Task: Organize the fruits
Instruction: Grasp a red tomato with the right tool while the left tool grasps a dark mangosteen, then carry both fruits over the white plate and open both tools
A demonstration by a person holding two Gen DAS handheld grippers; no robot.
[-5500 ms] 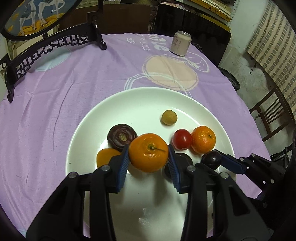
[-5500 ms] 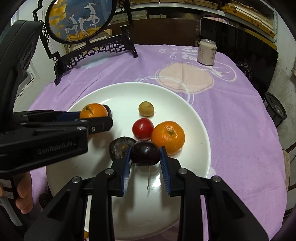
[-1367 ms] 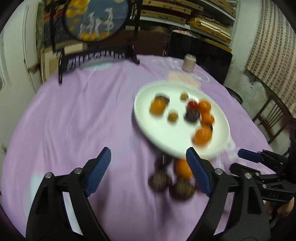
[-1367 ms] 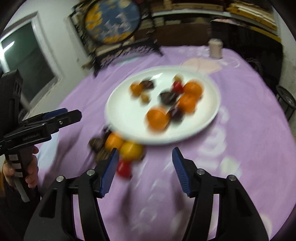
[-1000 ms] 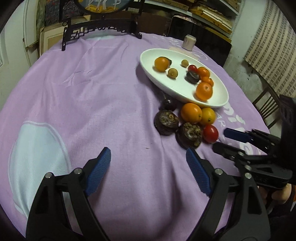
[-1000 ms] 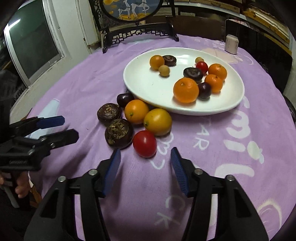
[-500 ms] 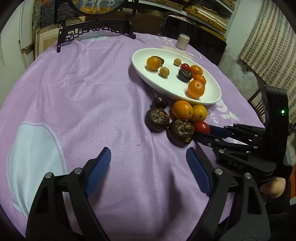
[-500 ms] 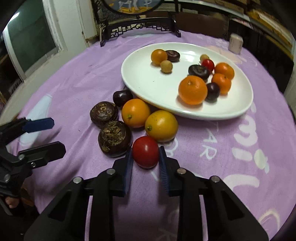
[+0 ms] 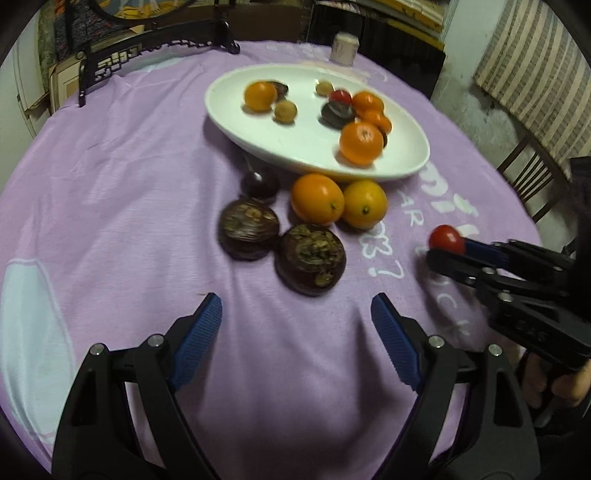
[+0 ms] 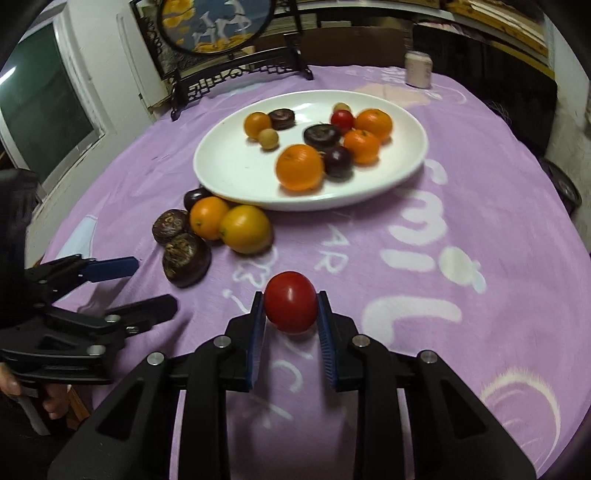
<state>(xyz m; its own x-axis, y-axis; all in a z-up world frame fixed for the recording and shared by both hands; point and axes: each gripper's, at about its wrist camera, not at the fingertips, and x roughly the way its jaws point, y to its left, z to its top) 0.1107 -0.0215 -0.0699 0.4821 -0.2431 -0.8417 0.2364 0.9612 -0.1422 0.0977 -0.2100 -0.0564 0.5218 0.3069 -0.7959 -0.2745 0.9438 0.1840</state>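
Observation:
My right gripper [image 10: 291, 312] is shut on a red tomato [image 10: 290, 301] and holds it above the purple cloth; the tomato also shows in the left wrist view [image 9: 446, 239]. My left gripper [image 9: 297, 326] is open and empty, just short of two dark mangosteens [image 9: 309, 259] [image 9: 248, 233]. Behind them lie two oranges [image 9: 317, 198] [image 9: 365, 203] and a dark plum [image 9: 259, 183] on the cloth. A white plate [image 9: 295, 147] holds several oranges, dark fruits, a red tomato and small tan fruits; it also shows in the right wrist view [image 10: 236, 170].
A round table with a purple cloth [image 10: 461, 229]. A can [image 10: 418, 69] stands at the far edge. A black ornate stand with a round picture [image 10: 221, 33] is at the back left. A wooden chair [image 9: 532, 177] is to the right of the table.
My right gripper has lifted the red tomato away from the fruit pile and drawn it back to the right. My left gripper has moved closer to the mangosteens, still open.

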